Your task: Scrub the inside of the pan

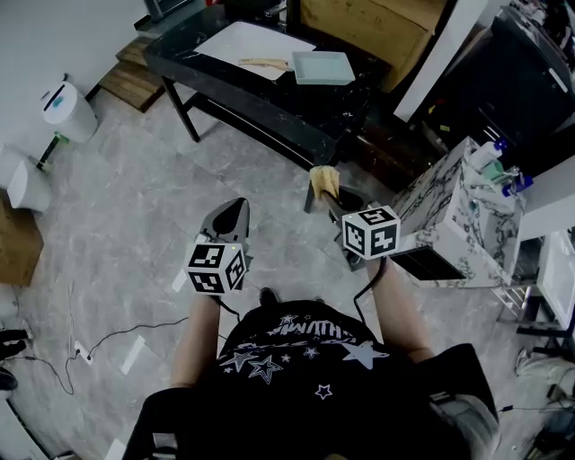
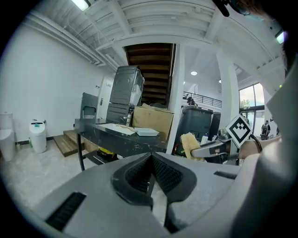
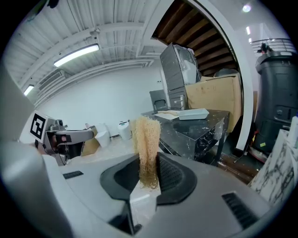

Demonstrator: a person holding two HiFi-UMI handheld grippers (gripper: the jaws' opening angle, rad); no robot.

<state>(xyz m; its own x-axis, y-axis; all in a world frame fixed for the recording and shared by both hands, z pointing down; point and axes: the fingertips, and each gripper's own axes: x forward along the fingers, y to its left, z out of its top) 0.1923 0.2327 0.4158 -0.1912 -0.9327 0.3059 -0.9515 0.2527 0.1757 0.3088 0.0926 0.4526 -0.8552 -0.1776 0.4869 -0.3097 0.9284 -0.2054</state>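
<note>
A floor of grey marbled tiles is seen beneath the person, bounded by a white wall at the far left. A thin black cable is trailed over the tiles at the near left.

A black marble-patterned table is set at the far side of the room. On its top, toward the right end, a pale rectangular shallow pan is laid just beside a white flat sheet, well apart from both grippers. Behind the table a brown cardboard box is stood, and a dark wooden staircase is seen above it in the left gripper view. A white round bin with a teal patch on its lid is placed by the wall at the far left. At the right a white marble-patterned cabinet is stood, with plastic bottles on top.

The left gripper is held over the floor with its jaws brought together and nothing between them. The right gripper is clamped on a tan fibrous scrubbing pad, which is stood upright out of the jaws.

Black-and-white square markers are borne by the cube on each gripper. White stars and lettering are printed on the person's black shirt, but the lettering cannot be read. The bottle labels are too small to be made out.
</note>
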